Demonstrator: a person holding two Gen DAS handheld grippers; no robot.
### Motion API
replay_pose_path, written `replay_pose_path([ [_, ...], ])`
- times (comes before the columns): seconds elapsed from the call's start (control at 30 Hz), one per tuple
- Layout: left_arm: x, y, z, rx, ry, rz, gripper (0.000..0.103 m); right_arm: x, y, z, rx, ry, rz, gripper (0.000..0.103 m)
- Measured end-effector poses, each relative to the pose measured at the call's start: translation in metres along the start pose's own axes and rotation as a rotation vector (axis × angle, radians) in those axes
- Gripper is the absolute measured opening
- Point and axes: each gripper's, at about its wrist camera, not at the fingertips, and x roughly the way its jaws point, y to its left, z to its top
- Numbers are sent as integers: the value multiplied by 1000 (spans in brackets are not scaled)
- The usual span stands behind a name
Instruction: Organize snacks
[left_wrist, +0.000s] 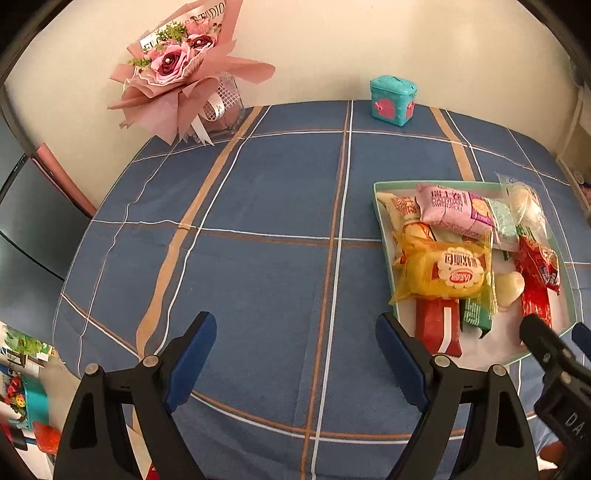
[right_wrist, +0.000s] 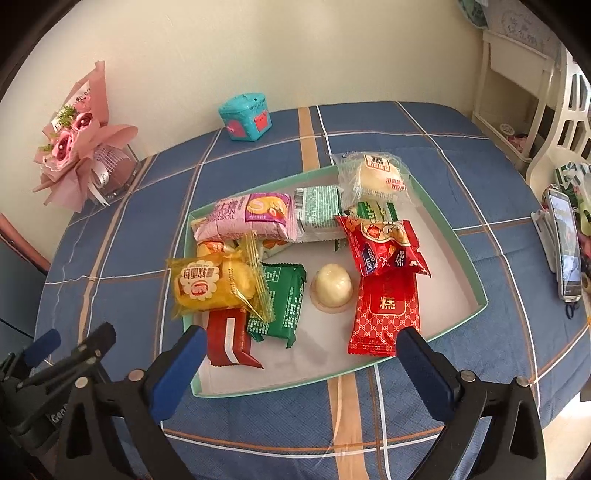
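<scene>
We judge the snacks (right_wrist: 295, 258) light, soft and crinkly, their wrappers slick; a flat sealed end looks the safest hold, since the buns inside would squash. They lie heaped in the tray (right_wrist: 448, 236), mostly toward its left and far edges. Our right gripper (right_wrist: 299, 360) hangs tilted down over the tray's near edge, jaws wide, empty. Our left gripper (left_wrist: 295, 354) is released over bare tablecloth (left_wrist: 266, 206) beside the tray.
</scene>
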Motion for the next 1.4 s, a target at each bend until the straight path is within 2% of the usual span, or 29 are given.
replay_pose_path([
  [0.33, 3, 5, -1, -29, 26, -7, 88, -1, -3, 1, 7, -5, -9, 103],
  [0.67, 10, 11, 0, -53, 47, -18, 89, 7, -4, 0, 19, 29, -11, 103],
  [1.4, 9, 12, 2, -57, 16, -51, 89, 12, -1, -1, 18, 45, -8, 103],
])
